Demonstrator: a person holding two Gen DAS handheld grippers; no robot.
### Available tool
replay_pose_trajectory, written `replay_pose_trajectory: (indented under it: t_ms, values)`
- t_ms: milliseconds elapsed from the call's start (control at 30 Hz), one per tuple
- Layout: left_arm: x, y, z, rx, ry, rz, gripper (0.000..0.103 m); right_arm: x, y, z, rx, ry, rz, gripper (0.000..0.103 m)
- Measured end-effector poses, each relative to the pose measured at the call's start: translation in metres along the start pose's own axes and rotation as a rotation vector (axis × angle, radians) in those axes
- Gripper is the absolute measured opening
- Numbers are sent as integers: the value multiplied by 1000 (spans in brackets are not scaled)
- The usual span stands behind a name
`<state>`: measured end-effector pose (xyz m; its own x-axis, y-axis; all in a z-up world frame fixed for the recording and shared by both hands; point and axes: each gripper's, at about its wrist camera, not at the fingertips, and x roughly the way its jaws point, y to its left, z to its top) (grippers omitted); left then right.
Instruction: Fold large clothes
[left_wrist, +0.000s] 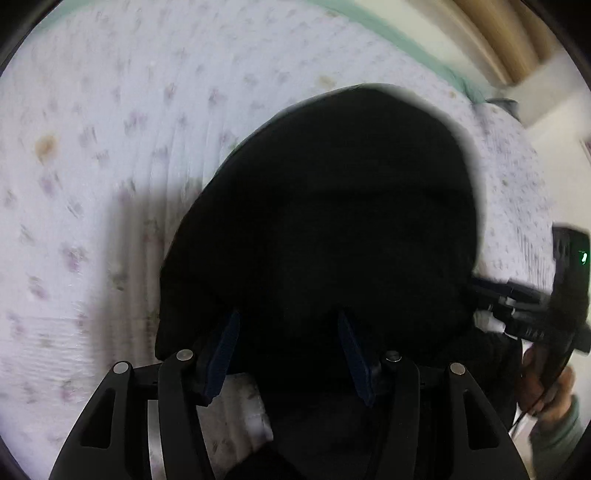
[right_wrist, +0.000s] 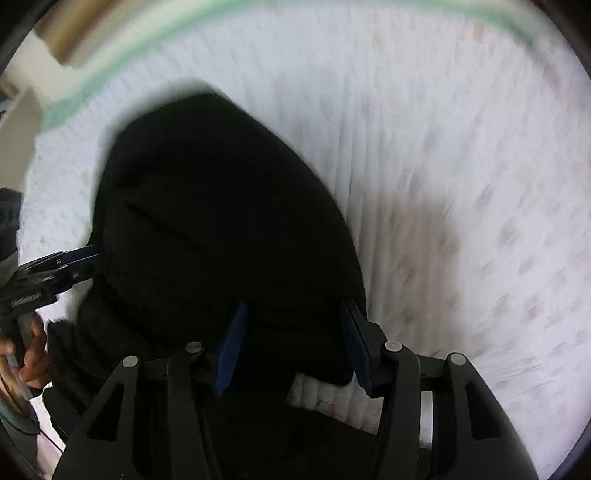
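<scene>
A black garment (left_wrist: 332, 221) lies folded on a white bed sheet with small purple flowers (left_wrist: 92, 147). My left gripper (left_wrist: 288, 317) is open, its blue pads (left_wrist: 225, 347) set apart over the garment's near edge. The garment shows in the right wrist view (right_wrist: 221, 221) too, on the sheet (right_wrist: 461, 147). My right gripper (right_wrist: 295, 310) is open, its blue pads (right_wrist: 232, 343) apart over the garment's near right corner. Each gripper shows in the other's view, the right one (left_wrist: 495, 299) at the garment's right side, the left one (right_wrist: 74, 258) at its left side.
A green band (left_wrist: 424, 48) edges the far side of the bed, with a beige wall and wooden trim (left_wrist: 498, 33) beyond. The hands holding the grippers show at the frame edges (left_wrist: 546, 391) (right_wrist: 33, 350). Both views are motion-blurred.
</scene>
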<state>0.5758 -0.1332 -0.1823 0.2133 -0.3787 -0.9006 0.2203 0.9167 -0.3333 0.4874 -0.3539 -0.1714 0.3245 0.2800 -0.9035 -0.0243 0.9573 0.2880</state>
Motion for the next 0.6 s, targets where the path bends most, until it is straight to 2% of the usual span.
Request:
replay_pose_trajectory:
  t_ms: [100, 200, 233, 267, 300, 333, 367, 467, 533, 600]
  values:
    - [-24, -11, 6, 57, -21, 2, 57, -6, 0, 8, -19, 11, 0, 55]
    - [-69, -11, 12, 97, -126, -105, 57, -37, 4, 20, -75, -59, 27, 57]
    - [-82, -9, 18, 92, -161, -131, 57, -49, 4, 27, -94, -92, 45, 62]
    - [-93, -4, 29, 80, -194, -150, 63, -54, 3, 35, -102, -109, 54, 66]
    - [-95, 1, 41, 67, -204, -157, 80, -58, 1, 39, -105, -119, 57, 72]
    - [-94, 6, 51, 49, -203, -156, 85, -61, -1, 48, -107, -131, 52, 72]
    - [-90, 11, 63, 30, -196, -152, 86, -61, -4, 54, -104, -137, 46, 72]
    - [-58, 23, 90, -4, -80, -238, 86, -43, -10, 91, -71, -110, 92, 72]
    - [-33, 26, 90, -9, 14, -255, 86, -31, -14, 104, -59, -79, 136, 72]
    - [-17, 27, 88, 0, 52, -255, 86, -16, -19, 112, -72, -56, 144, 73]
